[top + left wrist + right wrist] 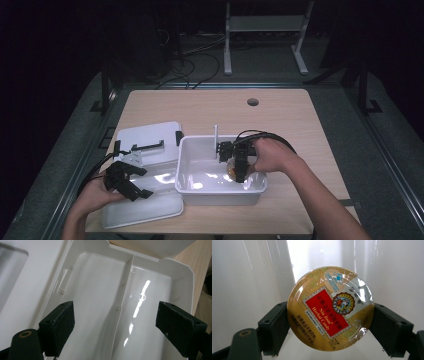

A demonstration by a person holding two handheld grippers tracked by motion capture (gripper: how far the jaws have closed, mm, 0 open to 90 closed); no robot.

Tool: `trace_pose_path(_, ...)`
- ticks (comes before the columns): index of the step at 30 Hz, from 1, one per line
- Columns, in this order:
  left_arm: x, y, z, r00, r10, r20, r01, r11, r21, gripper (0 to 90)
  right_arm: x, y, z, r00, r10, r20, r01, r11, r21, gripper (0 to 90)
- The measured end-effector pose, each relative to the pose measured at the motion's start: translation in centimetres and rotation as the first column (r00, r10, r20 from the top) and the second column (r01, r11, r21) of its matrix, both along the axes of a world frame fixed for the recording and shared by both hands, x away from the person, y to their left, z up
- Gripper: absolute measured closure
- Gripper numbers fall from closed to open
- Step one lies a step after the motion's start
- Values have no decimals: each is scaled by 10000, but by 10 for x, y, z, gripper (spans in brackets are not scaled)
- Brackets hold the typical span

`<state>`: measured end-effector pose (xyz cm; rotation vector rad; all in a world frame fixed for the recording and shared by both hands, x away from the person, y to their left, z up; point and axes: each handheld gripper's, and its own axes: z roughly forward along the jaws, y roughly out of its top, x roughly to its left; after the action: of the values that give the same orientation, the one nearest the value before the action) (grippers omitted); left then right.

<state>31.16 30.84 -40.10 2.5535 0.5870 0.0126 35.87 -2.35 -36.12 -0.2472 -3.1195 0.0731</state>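
A round gold candy tin (330, 308) with a red label sits between the jaws of my right gripper (329, 325), which is shut on its rim. In the high view the tin (232, 169) hangs inside the white plastic bin (200, 192), low near its right side, under my right gripper (239, 167). My left gripper (131, 181) stands open over the white lid tray (150, 207) at the left. In the left gripper view its pads (58, 326) are wide apart above the tray's two shallow compartments (100, 290), with nothing between them.
A flat white lid (147, 134) with black clips lies behind the tray. A thin white upright piece (216, 136) stands at the bin's back wall. The wooden table (280, 120) has a round cable hole (253, 102) at the back. Cables trail from both grippers.
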Motion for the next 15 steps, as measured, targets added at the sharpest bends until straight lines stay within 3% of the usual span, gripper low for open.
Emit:
trace_pose_path(9, 0, 3, 1, 10000, 25, -13, -25, 10000, 6, 152, 1, 1, -5, 9999, -105, 6, 105, 9999, -72, 191)
trace_pose_path(15, 0, 2, 1, 10000, 24, 5, -24, 10000, -4, 152, 2, 1, 2, 9997, -213, 96, 210, 9994, 292, 195)
